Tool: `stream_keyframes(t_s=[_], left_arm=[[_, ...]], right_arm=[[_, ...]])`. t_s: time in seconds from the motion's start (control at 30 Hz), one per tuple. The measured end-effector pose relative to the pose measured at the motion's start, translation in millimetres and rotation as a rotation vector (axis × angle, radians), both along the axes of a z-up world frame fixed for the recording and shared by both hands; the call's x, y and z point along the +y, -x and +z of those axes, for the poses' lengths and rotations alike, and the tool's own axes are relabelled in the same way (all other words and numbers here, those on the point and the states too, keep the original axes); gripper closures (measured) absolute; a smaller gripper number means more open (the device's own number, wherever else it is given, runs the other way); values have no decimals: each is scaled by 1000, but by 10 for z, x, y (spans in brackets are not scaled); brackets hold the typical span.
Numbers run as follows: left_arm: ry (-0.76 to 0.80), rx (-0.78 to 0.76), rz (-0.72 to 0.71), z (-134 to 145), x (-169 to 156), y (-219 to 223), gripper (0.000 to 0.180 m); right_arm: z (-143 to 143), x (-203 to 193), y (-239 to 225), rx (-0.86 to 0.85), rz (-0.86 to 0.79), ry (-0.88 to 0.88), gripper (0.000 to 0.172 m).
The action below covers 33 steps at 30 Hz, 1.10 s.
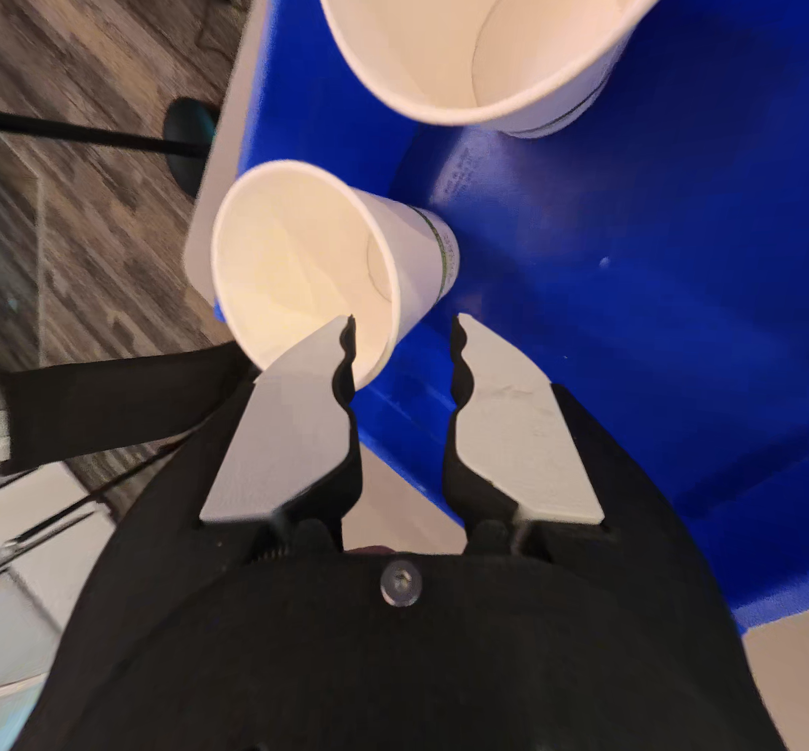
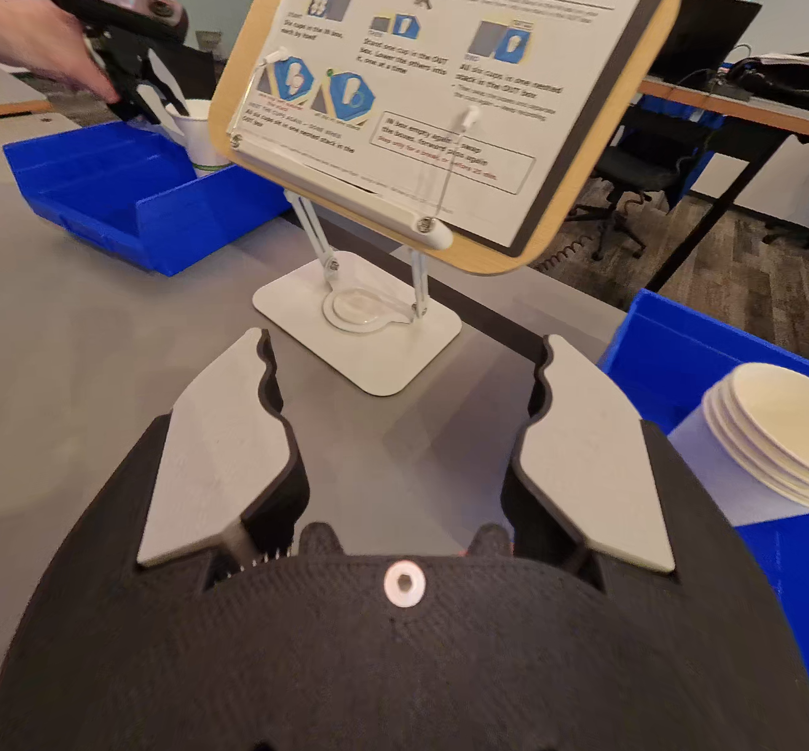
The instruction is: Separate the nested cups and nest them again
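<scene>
Now a light, crushable paper cup (image 1: 315,266) is seen in the blue bin (image 1: 613,292), its rim wall lying unpinched between the parted left tongs (image 1: 402,323), while the right tongs (image 2: 405,336) are spread wide on nothing.

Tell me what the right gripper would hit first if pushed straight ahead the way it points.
Probably the stand's white base on the grey table, dead ahead of the open right gripper; depth is unclear.

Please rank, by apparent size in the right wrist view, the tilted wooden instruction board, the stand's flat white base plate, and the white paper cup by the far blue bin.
1. Tilted wooden instruction board
2. Flat white base plate
3. White paper cup, farthest away and partly hidden, so its smallness is partly distance.
</scene>
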State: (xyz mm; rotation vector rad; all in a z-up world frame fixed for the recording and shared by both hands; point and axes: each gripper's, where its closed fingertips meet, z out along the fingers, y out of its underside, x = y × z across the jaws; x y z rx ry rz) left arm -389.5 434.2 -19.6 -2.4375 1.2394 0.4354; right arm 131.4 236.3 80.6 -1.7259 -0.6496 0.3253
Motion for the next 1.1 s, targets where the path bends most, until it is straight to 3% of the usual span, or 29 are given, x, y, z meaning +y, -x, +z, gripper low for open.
stream_keyframes(t_s=[0.07, 0.13, 0.17, 0.37, 0.5, 0.77, 1.1], left_arm=[[28, -25, 14, -100, 0, 11, 140], [-5, -18, -22, -64, 30, 14, 168], [23, -47, -23, -67, -19, -5, 173], [8, -11, -118, 68, -284, -23, 179], [7, -52, -188, 411, -679, -119, 180], [110, -80, -558, 1019, -1865, -793, 180], [194, -67, -985, 1355, -2756, -1859, 180]], right_arm=[[-53, -10, 145, -6, 14, 15, 59], [-76, -9, 314, 8, 35, 21, 59], [-82, -14, 402, 10, 48, 22, 59], [1, -23, 976, 8, 152, -4, 60], [179, -96, 1422, 28, 270, -31, 62], [571, -359, 2333, 101, 609, -25, 61], [681, -627, 2756, 167, 943, 114, 50]])
